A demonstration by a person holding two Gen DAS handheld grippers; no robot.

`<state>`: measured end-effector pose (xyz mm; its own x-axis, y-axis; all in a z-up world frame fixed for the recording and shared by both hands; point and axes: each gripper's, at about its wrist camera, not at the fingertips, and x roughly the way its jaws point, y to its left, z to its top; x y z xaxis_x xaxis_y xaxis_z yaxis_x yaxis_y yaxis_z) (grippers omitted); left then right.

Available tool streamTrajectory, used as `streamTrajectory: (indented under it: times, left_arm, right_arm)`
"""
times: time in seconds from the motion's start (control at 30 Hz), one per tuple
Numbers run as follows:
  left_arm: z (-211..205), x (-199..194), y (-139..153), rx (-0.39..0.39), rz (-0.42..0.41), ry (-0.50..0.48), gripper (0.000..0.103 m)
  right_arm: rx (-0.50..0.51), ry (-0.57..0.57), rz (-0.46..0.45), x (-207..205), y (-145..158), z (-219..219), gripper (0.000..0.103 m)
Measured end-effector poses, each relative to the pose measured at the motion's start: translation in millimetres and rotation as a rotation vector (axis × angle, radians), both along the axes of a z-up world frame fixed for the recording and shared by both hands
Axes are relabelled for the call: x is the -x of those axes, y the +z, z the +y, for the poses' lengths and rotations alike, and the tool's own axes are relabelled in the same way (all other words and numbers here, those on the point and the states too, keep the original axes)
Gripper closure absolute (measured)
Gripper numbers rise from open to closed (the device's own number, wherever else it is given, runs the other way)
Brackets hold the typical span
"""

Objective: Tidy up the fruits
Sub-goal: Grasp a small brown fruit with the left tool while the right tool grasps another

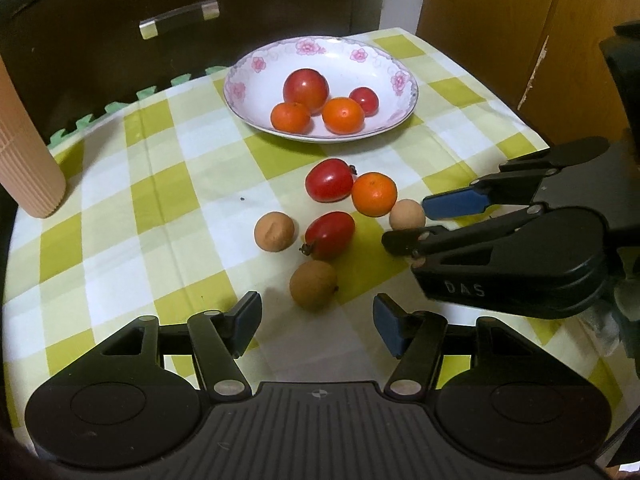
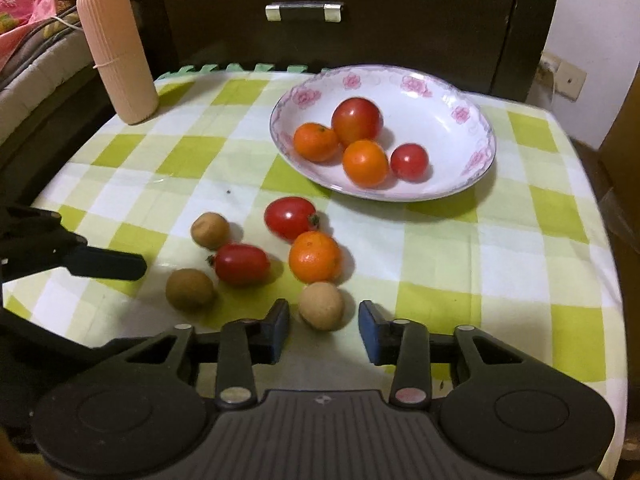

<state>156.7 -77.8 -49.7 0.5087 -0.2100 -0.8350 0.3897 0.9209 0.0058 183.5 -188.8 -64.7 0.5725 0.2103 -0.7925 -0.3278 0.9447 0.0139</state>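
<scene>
Both tongs are spread apart and empty. The right gripper straddles a pale tan round longan; the left gripper sits just short of a darker brown longan. Beyond them, the white floral-rimmed ceramic bowl holds 4 fruits.

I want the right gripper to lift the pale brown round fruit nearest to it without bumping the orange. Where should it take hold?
Grip the pale brown fruit across its widest middle, pads on its left and right flanks, coming in low from the near side. It is nearly round, so any diameter works, but the orange touches its far side. The right gripper is open and already straddling it.
</scene>
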Motion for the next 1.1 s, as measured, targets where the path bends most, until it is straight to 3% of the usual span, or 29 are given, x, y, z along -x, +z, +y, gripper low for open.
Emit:
streamTrajectory:
  times: [0.03,0.43,0.57,1.1]
  left_arm:
    - [0.0,-0.5,-0.9,0.003,0.0,0.002,0.034]
    - [-4.1,-8.0,-13.4,0.021,-0.025,0.009,0.051]
    - [-3.9,-8.1,-12.3,0.006,-0.037,0.023,0.067]
    - [-6.4,23.8,-5.8,0.001,-0.019,0.013,0.067]
  right_arm:
    - [0.001,-0.007,0.001,-1.0,0.7,-0.1,0.079]
    - [-0.052,-0.053,0.011,5.7,10.5,-15.0,0.079]
    - [-0.052,-0.067,0.014,5.2,11.5,-16.3,0.079]
    - [0.006,-0.029,0.049,45.8,7.7,-10.9,0.079]
